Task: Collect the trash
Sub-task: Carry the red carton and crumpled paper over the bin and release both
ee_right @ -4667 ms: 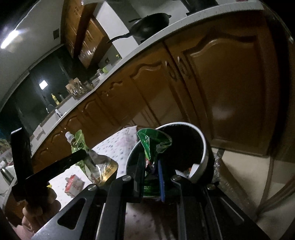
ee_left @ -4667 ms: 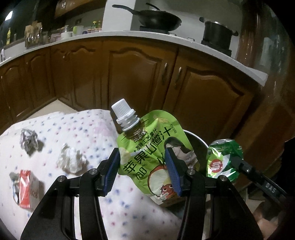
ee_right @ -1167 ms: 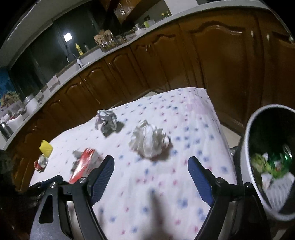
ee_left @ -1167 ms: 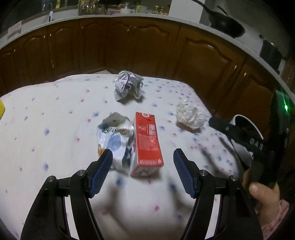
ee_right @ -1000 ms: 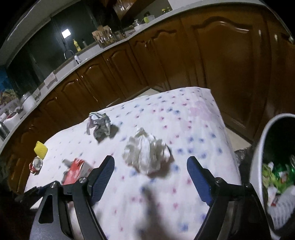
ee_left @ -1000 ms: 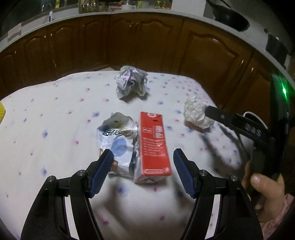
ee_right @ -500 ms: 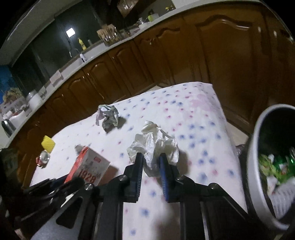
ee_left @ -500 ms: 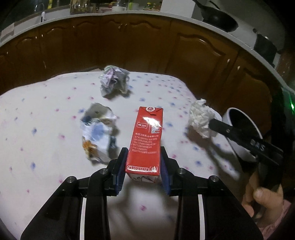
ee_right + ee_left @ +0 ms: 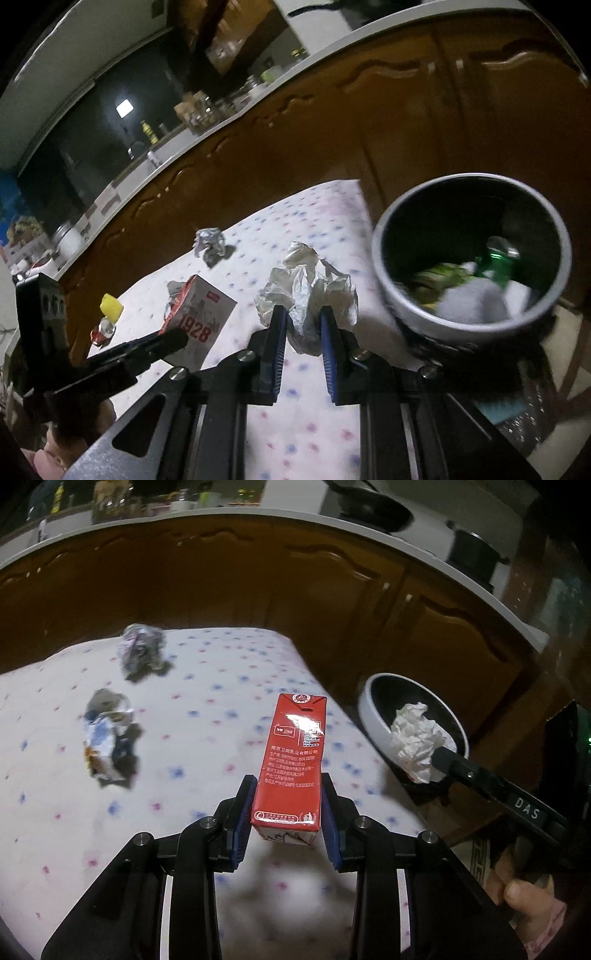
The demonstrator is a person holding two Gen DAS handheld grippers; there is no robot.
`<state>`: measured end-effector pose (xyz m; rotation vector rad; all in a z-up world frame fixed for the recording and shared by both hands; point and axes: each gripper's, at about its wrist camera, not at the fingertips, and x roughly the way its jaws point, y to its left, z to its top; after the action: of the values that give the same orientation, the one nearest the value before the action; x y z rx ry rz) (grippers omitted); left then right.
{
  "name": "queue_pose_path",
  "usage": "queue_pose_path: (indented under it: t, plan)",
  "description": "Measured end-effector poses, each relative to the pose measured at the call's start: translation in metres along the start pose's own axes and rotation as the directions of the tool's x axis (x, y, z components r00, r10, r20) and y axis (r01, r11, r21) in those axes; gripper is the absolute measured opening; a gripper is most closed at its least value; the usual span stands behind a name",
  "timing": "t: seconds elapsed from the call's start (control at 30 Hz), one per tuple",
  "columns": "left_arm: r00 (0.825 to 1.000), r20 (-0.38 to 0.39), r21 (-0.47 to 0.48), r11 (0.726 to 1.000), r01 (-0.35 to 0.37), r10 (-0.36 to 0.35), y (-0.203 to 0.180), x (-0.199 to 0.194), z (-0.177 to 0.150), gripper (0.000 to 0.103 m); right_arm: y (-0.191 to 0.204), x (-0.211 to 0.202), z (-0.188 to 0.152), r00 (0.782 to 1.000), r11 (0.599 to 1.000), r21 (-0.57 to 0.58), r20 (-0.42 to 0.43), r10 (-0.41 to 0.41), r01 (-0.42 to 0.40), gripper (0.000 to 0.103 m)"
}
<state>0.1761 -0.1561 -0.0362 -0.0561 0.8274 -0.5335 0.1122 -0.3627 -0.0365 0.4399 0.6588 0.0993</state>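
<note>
My left gripper [image 9: 287, 802] is shut on a red milk carton [image 9: 293, 753] and holds it above the dotted tablecloth [image 9: 192, 738]. My right gripper [image 9: 302, 325] is shut on a crumpled white paper ball [image 9: 308, 284]; in the left wrist view that paper ball [image 9: 417, 738] hangs at the rim of the white trash bin [image 9: 369, 709]. The bin [image 9: 380, 280] stands just off the table's right edge and holds green wrappers and white paper. The carton [image 9: 201, 325] and the left gripper's fingers [image 9: 155, 345] show at the left of the right wrist view.
A crumpled foil ball [image 9: 142, 653] and a crushed blue-and-white wrapper [image 9: 105, 734] lie on the cloth. A yellow item [image 9: 112, 305] and a small red-and-silver piece [image 9: 101, 331] sit at the far left. Brown cabinets [image 9: 332, 602] stand behind. A hand [image 9: 528, 904] grips the right tool.
Both grippers closed, the left on the red carton and the right on the white paper ball. Both lifted their loads off the cloth and moved right, towards the bin.
</note>
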Motion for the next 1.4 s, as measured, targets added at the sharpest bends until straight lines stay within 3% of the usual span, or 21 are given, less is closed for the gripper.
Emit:
queue_pose_path:
  t: [0.5, 0.97, 1.4]
  plan:
    - [0.997, -0.002, 0.115, 0.991, 0.073, -0.073, -0.072, 0.011, 0.016, 0.031, -0.062, -0.06, 0.01, 0.986, 0.989, 0.079, 0.098, -0.133, 0.126, 0.019]
    - [0.997, -0.001, 0.2, 0.977, 0.078, -0.08, -0.124, 0.035, 0.047, 0.031, -0.092, -0.06, 0.029, 0.979, 0.98, 0.127, 0.109, -0.17, 0.156, 0.019]
    - [0.997, -0.045, 0.233, 0.97, 0.073, -0.064, -0.15, 0.068, 0.068, 0.031, -0.103, -0.046, 0.051, 0.978, 0.978, 0.089, 0.077, -0.196, 0.189, 0.02]
